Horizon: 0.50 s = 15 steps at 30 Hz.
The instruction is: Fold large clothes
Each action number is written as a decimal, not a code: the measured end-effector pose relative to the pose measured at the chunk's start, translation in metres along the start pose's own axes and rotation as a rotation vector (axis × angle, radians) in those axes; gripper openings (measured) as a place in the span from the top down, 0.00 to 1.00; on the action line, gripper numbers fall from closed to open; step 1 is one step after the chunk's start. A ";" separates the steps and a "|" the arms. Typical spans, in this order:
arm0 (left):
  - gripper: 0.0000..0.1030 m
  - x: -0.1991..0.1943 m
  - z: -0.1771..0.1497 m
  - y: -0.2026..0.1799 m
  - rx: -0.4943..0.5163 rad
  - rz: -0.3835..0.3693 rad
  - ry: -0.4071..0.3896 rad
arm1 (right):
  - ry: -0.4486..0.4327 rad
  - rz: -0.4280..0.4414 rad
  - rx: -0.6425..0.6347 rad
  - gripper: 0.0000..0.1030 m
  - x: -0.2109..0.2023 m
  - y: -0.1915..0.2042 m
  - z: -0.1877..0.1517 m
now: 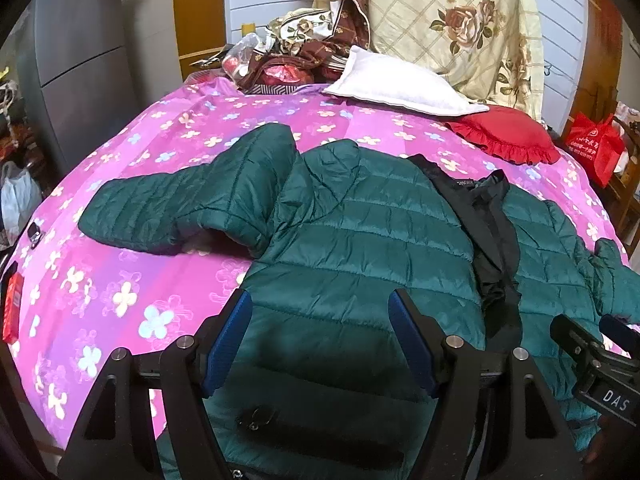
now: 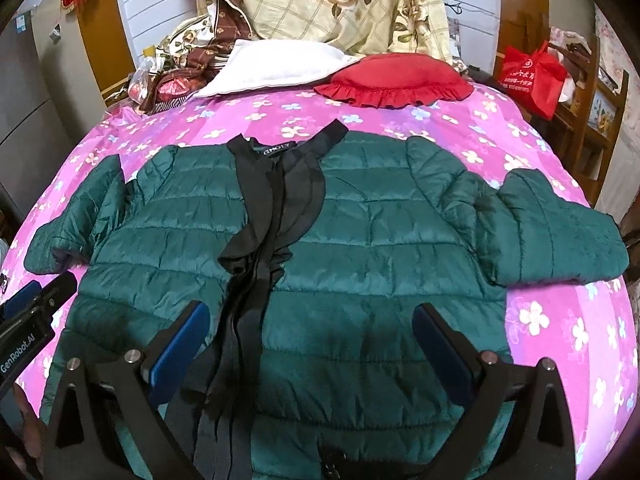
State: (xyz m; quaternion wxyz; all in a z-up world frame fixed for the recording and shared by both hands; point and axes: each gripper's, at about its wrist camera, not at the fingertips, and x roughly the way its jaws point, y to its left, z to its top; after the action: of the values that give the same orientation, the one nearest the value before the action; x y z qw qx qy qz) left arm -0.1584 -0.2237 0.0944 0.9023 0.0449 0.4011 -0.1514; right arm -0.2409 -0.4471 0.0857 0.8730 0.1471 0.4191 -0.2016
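Jacket [image 2: 360,240], green and quilted, lies spread front-up on the pink sheet [image 2: 560,320], filling mid-frame, with a black lining strip [image 2: 260,216] down its middle. Both the left gripper [image 1: 320,340] and right gripper [image 2: 312,344] hang over its lower part at frame bottom, jaws apart, gripping nothing.

One green jacket [image 2: 360,240], two pillows: one white [image 2: 272,64], one red [image 2: 396,76]; one red bag [image 2: 532,76].

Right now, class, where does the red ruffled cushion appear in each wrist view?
Left wrist: red ruffled cushion upper right, beside the white pillow.
Right wrist: cushion upper centre, right of that pillow.
Shared landmark: the green quilted jacket's black collar strip.
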 end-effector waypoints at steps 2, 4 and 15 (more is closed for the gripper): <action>0.53 0.003 0.001 -0.001 0.001 -0.001 0.001 | 0.002 0.003 0.000 0.00 0.003 0.001 0.000; 0.53 0.006 0.001 -0.002 0.001 0.000 0.002 | 0.007 0.003 -0.003 0.00 0.007 0.002 0.001; 0.53 0.013 0.008 0.005 -0.008 0.007 -0.010 | 0.019 0.010 -0.016 0.00 0.022 0.005 0.003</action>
State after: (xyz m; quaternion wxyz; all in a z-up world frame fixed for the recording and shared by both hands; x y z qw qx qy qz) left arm -0.1431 -0.2238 0.0902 0.9051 0.0419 0.3969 -0.1470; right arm -0.2238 -0.4491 0.0705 0.8711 0.1440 0.4283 -0.1921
